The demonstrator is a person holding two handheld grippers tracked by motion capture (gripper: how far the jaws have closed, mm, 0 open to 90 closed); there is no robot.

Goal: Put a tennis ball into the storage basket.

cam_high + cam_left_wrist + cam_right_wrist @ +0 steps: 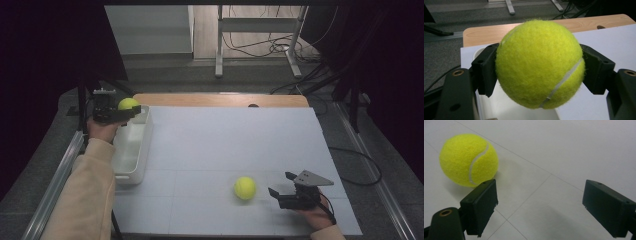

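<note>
Behind ball (539,63): bin (499,105) mostly hidden.

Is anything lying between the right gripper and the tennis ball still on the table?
Nothing visible does. The right gripper is open, and only bare white table surface separates it from the loose tennis ball. In the right gripper view the ball sits off toward one jaw, not centred.

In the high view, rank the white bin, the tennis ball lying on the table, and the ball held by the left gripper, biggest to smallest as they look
1. white bin
2. ball on the table
3. held ball, partly covered by the left gripper; it's also farther from the camera, so the two balls may match.
</note>
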